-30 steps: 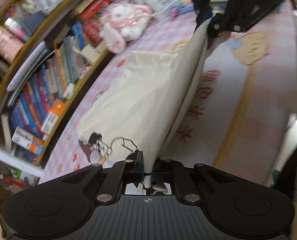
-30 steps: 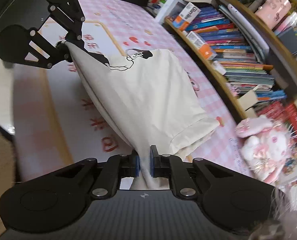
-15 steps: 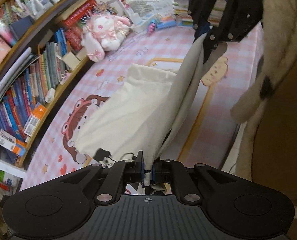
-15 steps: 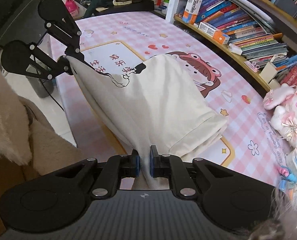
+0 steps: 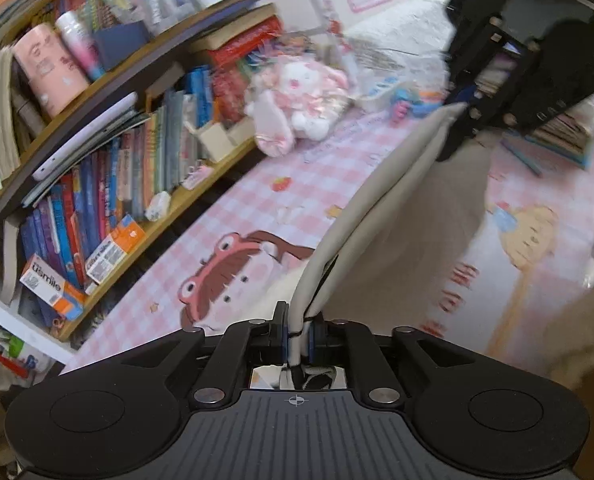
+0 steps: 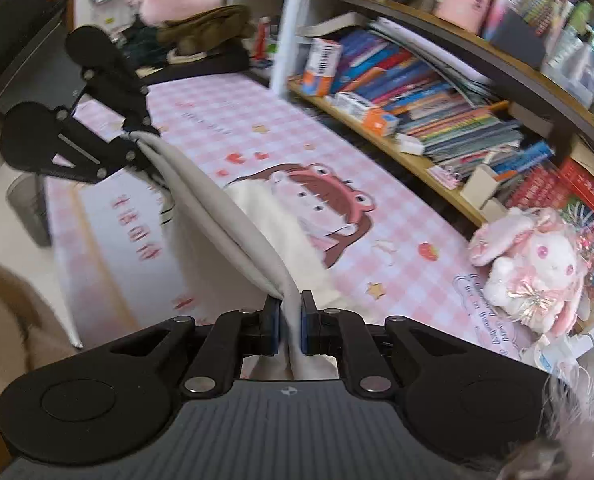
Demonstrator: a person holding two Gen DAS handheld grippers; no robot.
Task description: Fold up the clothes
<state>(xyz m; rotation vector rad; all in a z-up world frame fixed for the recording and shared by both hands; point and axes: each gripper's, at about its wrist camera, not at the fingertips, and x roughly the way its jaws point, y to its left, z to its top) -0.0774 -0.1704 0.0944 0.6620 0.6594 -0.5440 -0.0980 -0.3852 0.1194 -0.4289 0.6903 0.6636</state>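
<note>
Open desk in the middle, clutter at the edges

The pink checked desk (image 6: 257,128) lies bare between bookshelf (image 6: 437,92) and garment (image 6: 217,216); a plush rabbit (image 6: 537,264) blocks the far end beside the shelf.

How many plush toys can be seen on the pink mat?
1: a pink and white bunny plush sits on the mat beside the bookshelf. Others may be hidden out of view.
</note>
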